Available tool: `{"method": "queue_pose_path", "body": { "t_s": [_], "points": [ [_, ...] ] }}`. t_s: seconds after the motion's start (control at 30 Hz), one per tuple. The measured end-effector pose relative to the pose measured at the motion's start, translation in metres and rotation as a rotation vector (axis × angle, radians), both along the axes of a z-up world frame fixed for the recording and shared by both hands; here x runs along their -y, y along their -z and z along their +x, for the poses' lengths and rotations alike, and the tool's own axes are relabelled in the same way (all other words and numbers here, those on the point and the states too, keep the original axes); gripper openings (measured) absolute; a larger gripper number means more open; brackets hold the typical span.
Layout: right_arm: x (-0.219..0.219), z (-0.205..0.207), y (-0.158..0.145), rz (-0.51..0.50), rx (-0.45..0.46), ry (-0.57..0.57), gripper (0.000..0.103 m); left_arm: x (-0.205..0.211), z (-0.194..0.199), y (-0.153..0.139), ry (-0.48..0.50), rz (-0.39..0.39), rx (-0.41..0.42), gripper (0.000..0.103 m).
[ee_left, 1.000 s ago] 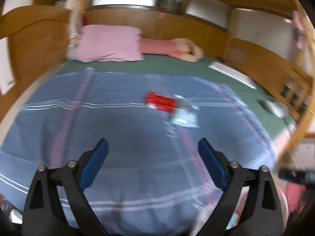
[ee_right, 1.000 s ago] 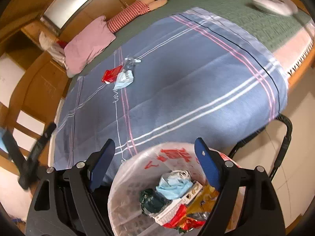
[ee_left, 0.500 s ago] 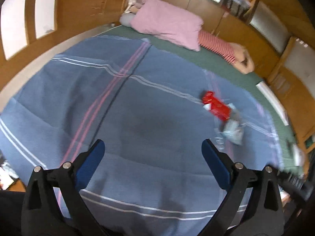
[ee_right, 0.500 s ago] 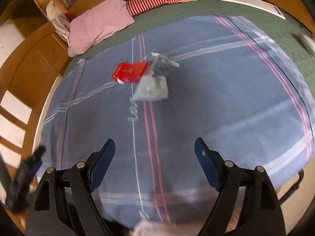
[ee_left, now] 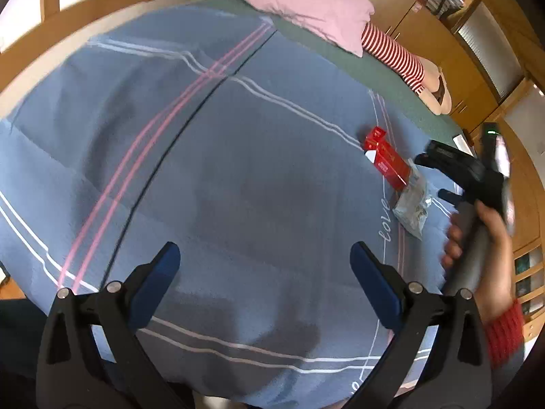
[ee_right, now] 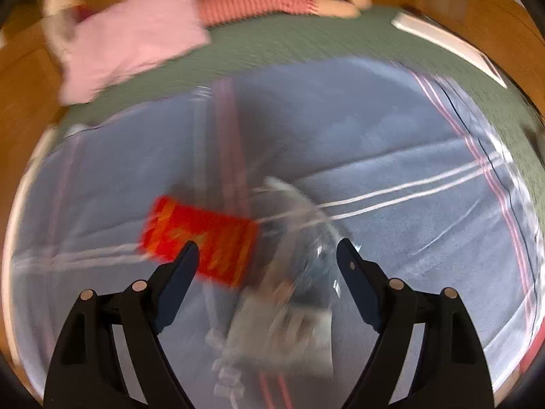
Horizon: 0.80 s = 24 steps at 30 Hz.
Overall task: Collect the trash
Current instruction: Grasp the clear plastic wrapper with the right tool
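Box (ee_right: 201, 240) left of wrapper (ee_right: 293, 306), on blanket (ee_right: 391, 156).

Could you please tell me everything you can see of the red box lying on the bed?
The red box is a flat, oblong carton, apparently cardboard, red with yellowish print and a white patch at one end. It lies flat on the blue plaid blanket, near the pale wrappers, which seem to touch its one end. In the blurred right wrist view it lies just ahead of the open right tongs, partly hidden behind one fingertip. Nothing grips it.
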State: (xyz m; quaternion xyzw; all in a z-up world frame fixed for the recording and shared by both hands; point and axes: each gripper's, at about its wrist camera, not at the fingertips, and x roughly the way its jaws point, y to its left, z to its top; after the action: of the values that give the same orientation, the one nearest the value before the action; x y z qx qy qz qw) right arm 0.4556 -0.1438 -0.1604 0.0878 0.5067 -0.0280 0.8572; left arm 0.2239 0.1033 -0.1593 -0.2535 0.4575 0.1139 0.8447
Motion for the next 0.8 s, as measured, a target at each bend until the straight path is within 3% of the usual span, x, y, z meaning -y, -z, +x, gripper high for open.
{"method": "queue_pose_path", "body": {
  "t_s": [0.1,0.13,0.2,0.33,0.5,0.6,0.7,0.8],
  "points": [
    [0.021,0.015,0.018,0.178,0.001,0.128,0.081,-0.002,-0.002,0.000,-0.014,-0.010,0.013,0.099],
    [0.024,0.018,0.023,0.191,-0.002,0.172,0.082,-0.002,-0.002,0.000,-0.020,-0.007,0.017,0.099],
    [0.016,0.026,0.024,0.124,0.001,0.174,0.082,-0.003,-0.001,0.000,-0.023,0.000,0.014,0.099],
    [-0.032,0.033,0.026,-0.066,-0.014,-0.050,0.082,-0.003,0.002,0.003,-0.021,-0.011,0.002,0.099],
    [-0.064,0.005,0.026,-0.094,-0.051,-0.258,0.082,-0.013,-0.001,0.003,-0.067,-0.046,0.017,0.099],
    [-0.078,-0.025,0.032,-0.111,-0.135,-0.401,0.084,-0.023,-0.005,0.004,-0.120,-0.092,0.030,0.099],
    [-0.103,-0.076,0.033,-0.252,-0.120,-0.600,0.084,-0.030,-0.009,0.007,-0.159,-0.130,0.030,0.099],
    [-0.111,-0.123,0.024,-0.207,-0.119,-0.727,0.083,-0.031,-0.011,0.008,-0.164,-0.135,0.029,0.099]
  ]
}}
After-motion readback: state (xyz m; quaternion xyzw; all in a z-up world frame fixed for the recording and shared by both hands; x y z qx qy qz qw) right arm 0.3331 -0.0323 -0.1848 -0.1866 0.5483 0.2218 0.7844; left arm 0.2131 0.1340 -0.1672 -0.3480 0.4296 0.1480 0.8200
